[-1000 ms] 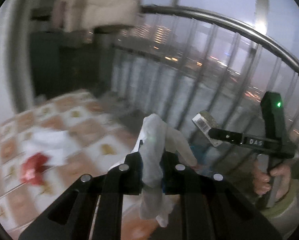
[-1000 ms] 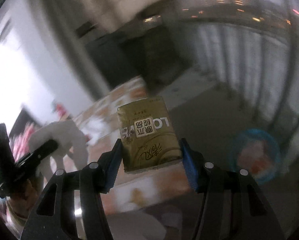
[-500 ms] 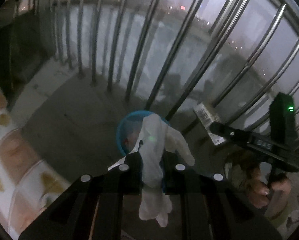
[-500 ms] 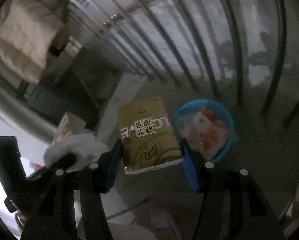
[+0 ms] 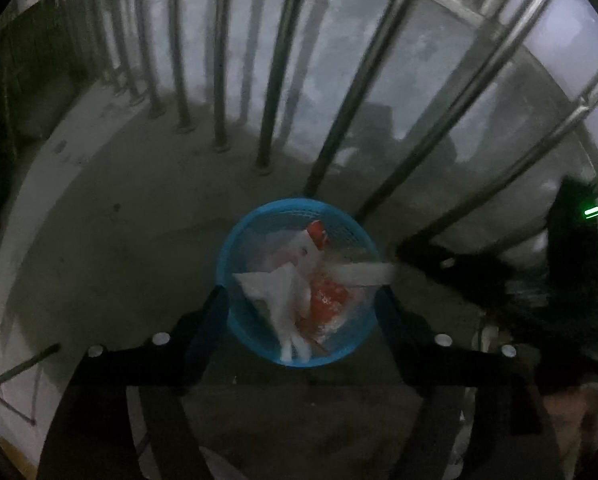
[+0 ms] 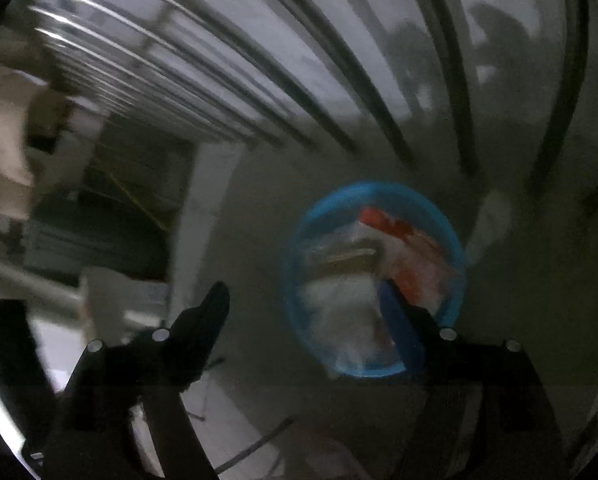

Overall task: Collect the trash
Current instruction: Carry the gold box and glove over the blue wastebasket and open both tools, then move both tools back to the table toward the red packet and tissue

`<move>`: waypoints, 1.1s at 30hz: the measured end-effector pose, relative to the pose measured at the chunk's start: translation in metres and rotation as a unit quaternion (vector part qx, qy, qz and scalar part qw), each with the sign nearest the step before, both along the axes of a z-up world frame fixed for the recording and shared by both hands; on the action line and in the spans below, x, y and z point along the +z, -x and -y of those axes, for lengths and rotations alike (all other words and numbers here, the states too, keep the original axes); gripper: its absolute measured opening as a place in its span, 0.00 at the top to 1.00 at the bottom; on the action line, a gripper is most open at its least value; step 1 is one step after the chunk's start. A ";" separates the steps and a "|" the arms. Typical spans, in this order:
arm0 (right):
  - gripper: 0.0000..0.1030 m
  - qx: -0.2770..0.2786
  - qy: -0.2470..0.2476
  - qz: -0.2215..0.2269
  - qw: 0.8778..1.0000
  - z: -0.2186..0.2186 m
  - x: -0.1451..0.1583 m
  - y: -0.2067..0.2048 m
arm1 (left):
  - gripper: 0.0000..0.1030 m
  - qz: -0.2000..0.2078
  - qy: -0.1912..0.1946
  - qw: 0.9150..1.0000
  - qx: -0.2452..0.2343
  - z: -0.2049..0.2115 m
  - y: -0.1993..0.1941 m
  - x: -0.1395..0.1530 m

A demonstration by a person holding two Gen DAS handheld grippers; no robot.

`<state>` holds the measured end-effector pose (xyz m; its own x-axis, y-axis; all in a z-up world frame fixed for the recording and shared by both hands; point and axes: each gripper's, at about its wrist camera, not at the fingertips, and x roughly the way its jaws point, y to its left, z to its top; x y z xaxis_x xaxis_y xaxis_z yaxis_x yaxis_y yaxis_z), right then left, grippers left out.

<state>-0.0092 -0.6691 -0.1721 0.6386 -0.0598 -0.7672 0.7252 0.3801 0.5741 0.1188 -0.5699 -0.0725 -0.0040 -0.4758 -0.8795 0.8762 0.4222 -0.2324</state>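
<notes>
Nearest in the left wrist view, the left gripper (image 5: 301, 300) points steeply down with its two black fingers spread wide and the jaws opening, nothing pressed between the pads. Straight beyond the gap, framed by the fingertips, stands the round blue plastic mesh basket (image 5: 235, 248) on the grey concrete floor (image 5: 131, 216). Inside it lie a crumpled white tissue (image 5: 283, 296), which shows between the fingers but free of them, a red-and-white crumpled wrapper (image 5: 327, 300), and a pale flat carton (image 5: 363, 273) lying tilted across the basket's right rim. Just to the right of the basket, the right gripper (image 5: 407, 248) reaches in as a blurred black shape with a green light on its body. In the right wrist view that gripper (image 6: 305, 304) is likewise wide apart with the jaws opening and holds nothing; its right finger overlaps the basket (image 6: 299, 240), while its left finger hangs over bare floor (image 6: 251, 208). The carton (image 6: 347, 258) lies blurred inside the basket among the white tissue (image 6: 339, 304) and the red wrapper (image 6: 403, 240). Farther off, shiny metal railing bars (image 5: 279, 64) rise from the floor behind the basket.
</notes>
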 end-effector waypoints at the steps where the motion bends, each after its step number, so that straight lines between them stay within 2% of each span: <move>1: 0.29 -0.007 -0.006 -0.010 1.000 0.001 -0.007 0.002 | 0.27 -0.003 0.002 1.000 -0.001 -0.005 0.001 0.002; 5: 0.29 -0.017 -0.013 -0.004 1.000 -0.006 -0.014 0.017 | 0.20 0.024 0.014 1.000 -0.014 -0.025 0.002 0.022; 11: 0.29 -0.003 0.012 -0.002 1.000 -0.016 0.003 0.023 | 0.17 0.043 0.048 0.998 -0.022 -0.064 0.003 0.058; 14: 0.29 0.017 0.042 0.007 0.999 -0.029 0.025 0.024 | 0.15 0.055 0.070 0.996 -0.016 -0.095 0.001 0.079; 19: 0.29 0.065 0.082 0.025 0.994 -0.058 0.063 0.013 | 0.12 0.086 0.106 0.991 0.014 -0.176 -0.007 0.114; 23: 0.29 0.120 0.112 0.037 0.986 -0.092 0.095 -0.012 | 0.10 0.106 0.130 0.984 0.060 -0.252 -0.020 0.129; 26: 0.29 0.165 0.126 0.049 0.977 -0.120 0.117 -0.034 | 0.08 0.123 0.143 0.976 0.111 -0.317 -0.033 0.137; 30: 0.29 0.222 0.132 0.062 0.964 -0.161 0.138 -0.065 | 0.08 0.141 0.149 0.960 0.192 -0.406 -0.053 0.136; 33: 0.29 0.271 0.137 0.070 0.950 -0.200 0.149 -0.093 | 0.08 0.136 0.153 0.943 0.264 -0.471 -0.067 0.129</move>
